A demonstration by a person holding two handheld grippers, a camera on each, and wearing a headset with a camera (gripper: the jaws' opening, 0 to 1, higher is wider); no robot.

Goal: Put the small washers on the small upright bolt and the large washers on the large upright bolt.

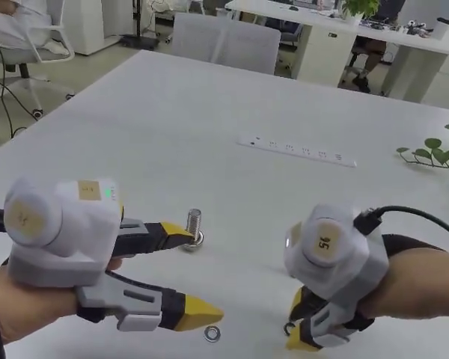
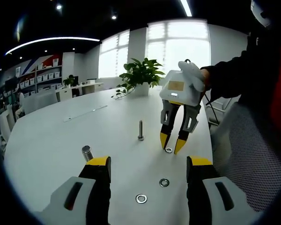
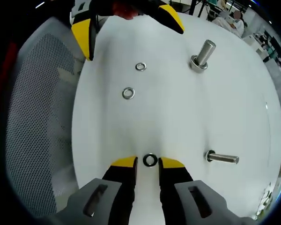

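Right gripper [image 3: 148,162] narrowly open, straddling a washer [image 3: 150,160] flat on the table [image 3: 131,126] near the small bolt [image 3: 222,158], left gripper [image 2: 149,161] wide and empty; pinching too high could squirt the thin washer away.

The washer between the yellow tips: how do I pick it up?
Pinch the washer by its thin outer rim, on two opposite sides, coming straight down from above. It lies flat on the table, so only its edge can be caught. The right hand-held gripper has its open jaws either side of it.
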